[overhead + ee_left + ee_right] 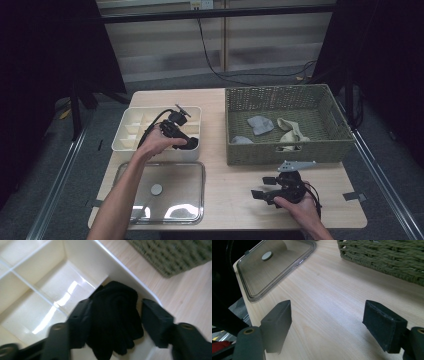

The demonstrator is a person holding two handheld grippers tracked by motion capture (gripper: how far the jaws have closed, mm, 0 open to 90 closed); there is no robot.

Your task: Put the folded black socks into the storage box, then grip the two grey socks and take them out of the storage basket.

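On the wooden table (235,175), the divided cream box (131,125) holds a black sock (115,317) in its near-right compartment, directly between the left gripper's (113,322) parted jaws; the right gripper (334,325) gapes empty.

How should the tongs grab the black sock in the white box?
Grip the black sock across its bunched middle, coming straight down from above. It lies in a corner compartment of the white box, whose walls block the sides. The left tongs already straddle it, open.
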